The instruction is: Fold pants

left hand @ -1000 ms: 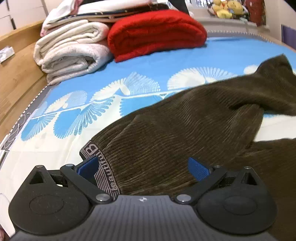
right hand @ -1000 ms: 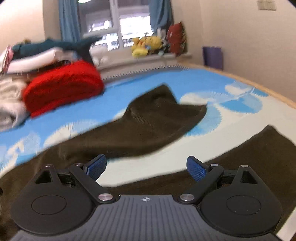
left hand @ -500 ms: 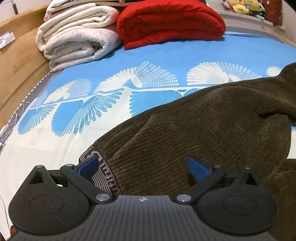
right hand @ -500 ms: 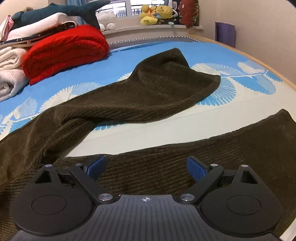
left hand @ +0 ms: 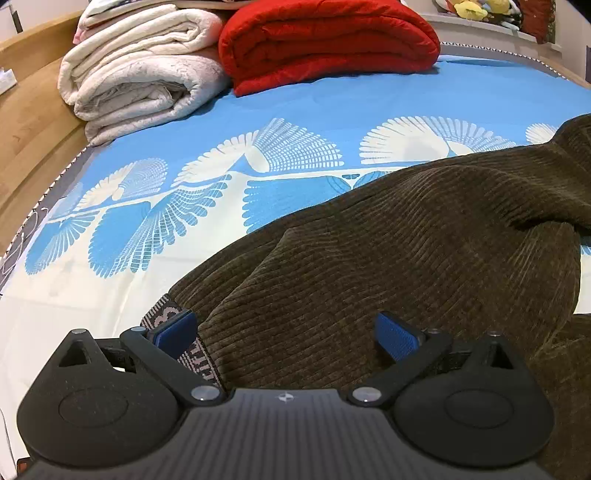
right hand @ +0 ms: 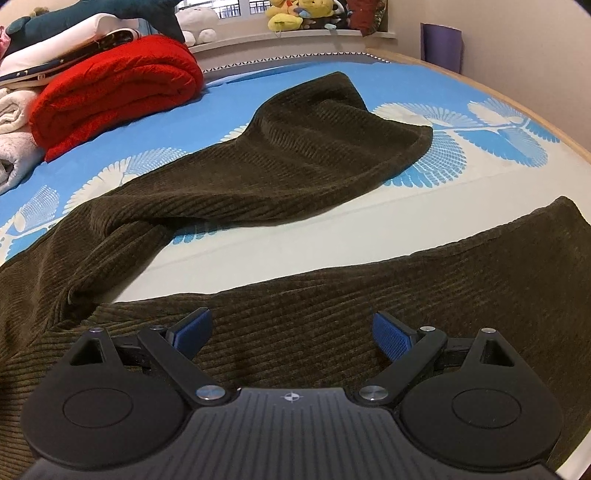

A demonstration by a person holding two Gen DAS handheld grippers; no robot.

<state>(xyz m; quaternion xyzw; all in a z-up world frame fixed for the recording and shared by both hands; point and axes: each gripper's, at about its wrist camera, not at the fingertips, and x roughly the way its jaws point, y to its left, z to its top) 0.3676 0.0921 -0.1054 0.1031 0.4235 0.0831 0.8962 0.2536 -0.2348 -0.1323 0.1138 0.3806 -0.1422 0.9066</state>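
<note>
Dark brown corduroy pants (left hand: pixel 388 251) lie spread on the blue and white bed sheet (left hand: pixel 288 103). Their patterned waistband (left hand: pixel 184 347) shows at the left pad of my left gripper (left hand: pixel 286 332), which is open just over the waist end. In the right wrist view one leg (right hand: pixel 295 162) runs away to the far right and the other leg (right hand: pixel 406 288) lies across the front. My right gripper (right hand: pixel 291 332) is open, low over the near leg, holding nothing.
A folded red blanket (left hand: pixel 325 40) and rolled white blankets (left hand: pixel 140 74) sit at the head of the bed. A wooden bed frame (left hand: pixel 26 122) runs along the left. Plush toys (right hand: pixel 299 14) line the window sill. A purple bin (right hand: pixel 441 46) stands by the wall.
Both grippers have come down closer to the pants. The left one has moved toward the waistband; the right one has lowered over the near leg. Both stay open.
</note>
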